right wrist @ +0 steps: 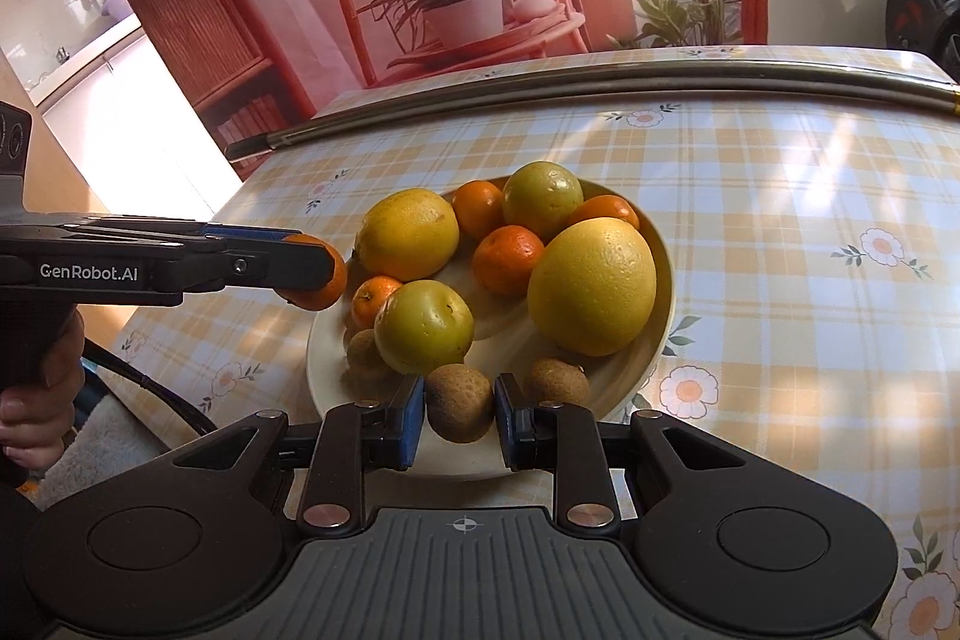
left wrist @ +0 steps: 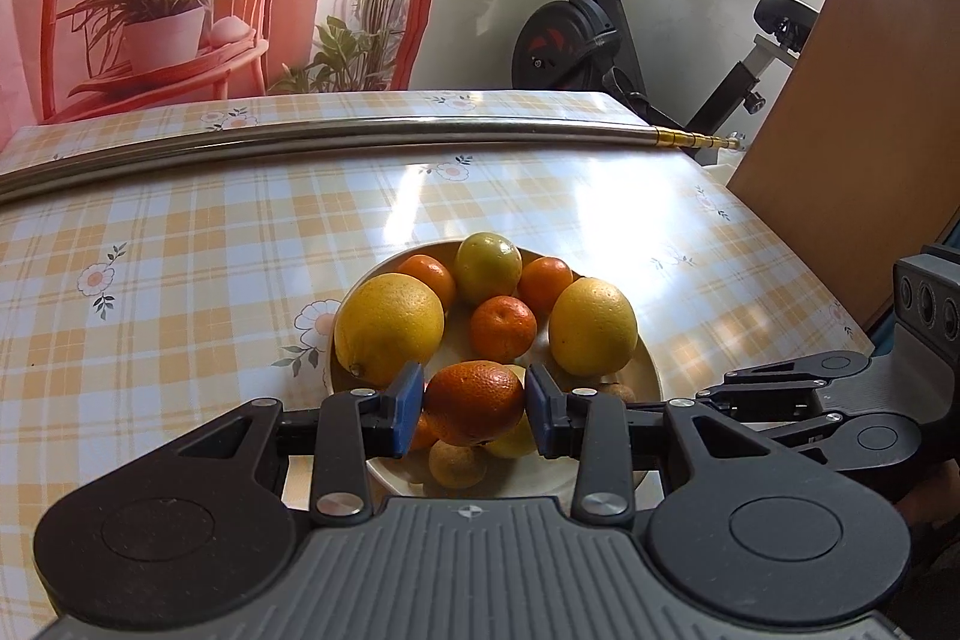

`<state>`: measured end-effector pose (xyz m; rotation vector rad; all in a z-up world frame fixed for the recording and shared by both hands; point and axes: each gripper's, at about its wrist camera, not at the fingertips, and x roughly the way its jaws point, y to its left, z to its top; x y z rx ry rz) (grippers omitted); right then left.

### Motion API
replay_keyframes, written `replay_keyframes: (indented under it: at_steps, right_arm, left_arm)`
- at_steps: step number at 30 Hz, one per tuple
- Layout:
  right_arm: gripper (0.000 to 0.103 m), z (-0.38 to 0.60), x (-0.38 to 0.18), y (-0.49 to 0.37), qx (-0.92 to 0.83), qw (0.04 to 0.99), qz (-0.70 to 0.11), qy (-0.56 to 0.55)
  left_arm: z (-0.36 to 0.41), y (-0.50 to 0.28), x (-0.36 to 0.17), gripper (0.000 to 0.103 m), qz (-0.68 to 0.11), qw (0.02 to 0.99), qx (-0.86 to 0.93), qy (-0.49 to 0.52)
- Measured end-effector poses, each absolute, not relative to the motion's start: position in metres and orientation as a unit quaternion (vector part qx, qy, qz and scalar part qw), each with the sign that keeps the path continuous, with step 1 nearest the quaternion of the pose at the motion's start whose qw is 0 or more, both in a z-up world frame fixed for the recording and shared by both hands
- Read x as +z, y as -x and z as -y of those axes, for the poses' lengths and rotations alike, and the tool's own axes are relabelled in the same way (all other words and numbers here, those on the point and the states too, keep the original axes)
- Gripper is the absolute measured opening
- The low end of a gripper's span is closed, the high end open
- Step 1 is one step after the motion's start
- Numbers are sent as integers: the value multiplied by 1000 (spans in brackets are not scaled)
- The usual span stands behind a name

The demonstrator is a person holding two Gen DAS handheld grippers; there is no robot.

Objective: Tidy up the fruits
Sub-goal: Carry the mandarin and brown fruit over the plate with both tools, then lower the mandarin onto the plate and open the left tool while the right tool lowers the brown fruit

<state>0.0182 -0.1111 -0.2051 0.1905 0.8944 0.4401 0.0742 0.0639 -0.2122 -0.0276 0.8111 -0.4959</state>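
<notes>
Left gripper (left wrist: 474, 403) is clamping an orange tangerine (left wrist: 474, 402) between its blue pads, holding it above the near-left edge of the cream bowl (right wrist: 663, 256). Right gripper (right wrist: 461, 411) is pinching a small brown fruit (right wrist: 459, 402) with jaws narrow, just over the bowl's near rim. Bowl is sitting on the checked tablecloth (right wrist: 780, 232), holding 2 big yellow fruits, 2 green-yellow ones, several tangerines and small brown fruits. A hand (right wrist: 36, 400) is gripping the left handle. A metal pole (left wrist: 360, 139) is lying across the table behind.
</notes>
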Motion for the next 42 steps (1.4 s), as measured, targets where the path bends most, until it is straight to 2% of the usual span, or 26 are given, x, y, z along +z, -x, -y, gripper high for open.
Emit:
replay_keyframes:
  at_steps: [14,30,42]
  right_arm:
    - [23,99,-223,-40,230,850,-465,-92]
    - [23,98,-213,-71,214,866,-443,-93]
    - [23,120,-205,-45,202,868,-442,-98]
  left_arm:
    - [-79,-80,-210,39,-385,896,-217,49]
    - [-77,-79,-215,39,-397,888,-227,43]
    - [-58,-78,-226,39,-416,870,-262,26]
